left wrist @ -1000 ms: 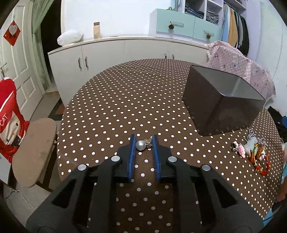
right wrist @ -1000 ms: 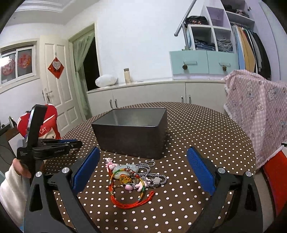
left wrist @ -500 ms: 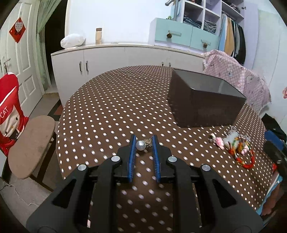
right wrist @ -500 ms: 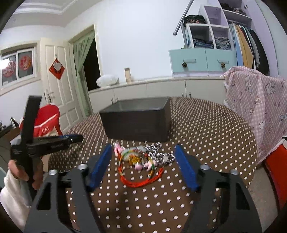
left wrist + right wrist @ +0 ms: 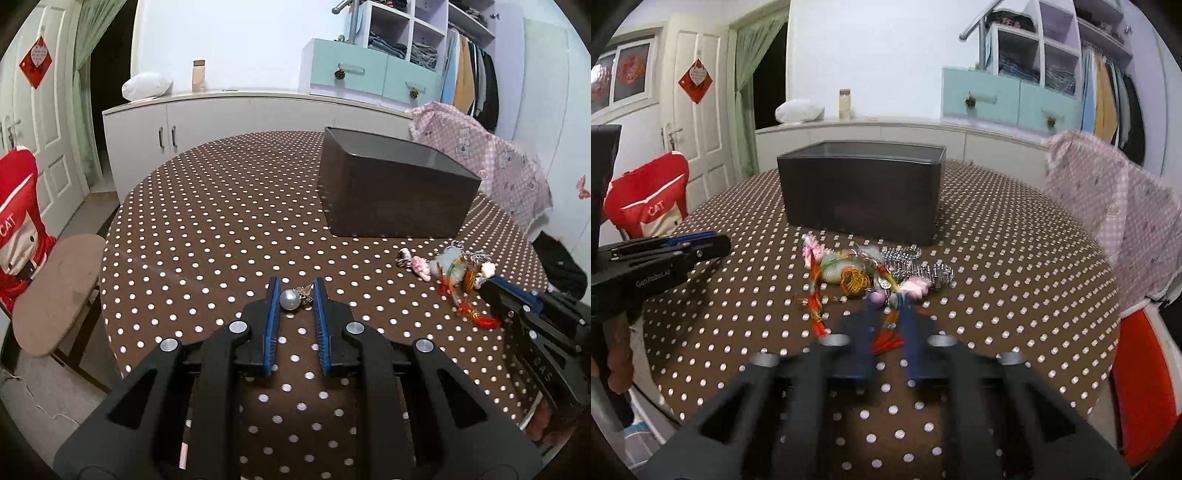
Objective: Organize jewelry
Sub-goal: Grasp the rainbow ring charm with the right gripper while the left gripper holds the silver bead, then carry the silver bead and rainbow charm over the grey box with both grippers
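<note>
Left hand-held gripper [image 5: 294, 297] pinching round pearl earring [image 5: 289, 299], dotted tablecloth [image 5: 207, 229]

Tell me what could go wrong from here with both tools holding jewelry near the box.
The right tool has just been closing on the red cord bracelet, which lies tangled with the pile of charms and chain; lifting may drag the pile along or scatter it. The pearl piece in the left tool sits right at the fingertips, so it might slip before reaching the dark box.
</note>
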Demonstrator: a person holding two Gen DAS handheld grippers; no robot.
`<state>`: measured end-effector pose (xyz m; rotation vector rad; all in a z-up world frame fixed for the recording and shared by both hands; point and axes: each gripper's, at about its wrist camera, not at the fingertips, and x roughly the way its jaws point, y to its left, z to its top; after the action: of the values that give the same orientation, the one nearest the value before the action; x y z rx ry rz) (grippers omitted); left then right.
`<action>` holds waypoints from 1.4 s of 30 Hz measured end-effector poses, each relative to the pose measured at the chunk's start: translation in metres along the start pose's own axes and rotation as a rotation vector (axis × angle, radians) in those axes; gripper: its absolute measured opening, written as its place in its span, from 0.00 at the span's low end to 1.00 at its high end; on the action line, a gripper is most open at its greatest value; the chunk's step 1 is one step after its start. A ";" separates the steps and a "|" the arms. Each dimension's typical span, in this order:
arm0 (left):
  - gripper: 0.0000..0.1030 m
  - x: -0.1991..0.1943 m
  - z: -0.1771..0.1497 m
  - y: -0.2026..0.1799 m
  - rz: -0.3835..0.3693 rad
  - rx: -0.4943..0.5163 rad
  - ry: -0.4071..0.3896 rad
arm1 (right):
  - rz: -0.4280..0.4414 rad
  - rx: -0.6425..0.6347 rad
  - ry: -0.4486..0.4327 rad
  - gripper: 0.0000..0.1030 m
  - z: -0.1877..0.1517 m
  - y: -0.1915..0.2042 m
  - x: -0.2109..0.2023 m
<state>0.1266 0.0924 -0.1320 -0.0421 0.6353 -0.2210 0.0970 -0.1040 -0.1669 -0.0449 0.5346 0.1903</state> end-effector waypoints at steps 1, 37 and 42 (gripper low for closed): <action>0.18 -0.001 -0.001 0.000 -0.009 -0.005 -0.002 | 0.008 0.009 0.000 0.02 0.000 -0.002 0.000; 0.18 -0.015 0.076 -0.056 -0.091 0.087 -0.210 | -0.007 0.062 -0.266 0.02 0.094 -0.034 -0.016; 0.18 -0.003 0.085 -0.060 -0.101 0.095 -0.194 | 0.005 0.071 -0.256 0.02 0.101 -0.038 -0.004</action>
<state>0.1632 0.0320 -0.0550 -0.0037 0.4290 -0.3401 0.1519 -0.1325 -0.0785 0.0501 0.2857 0.1790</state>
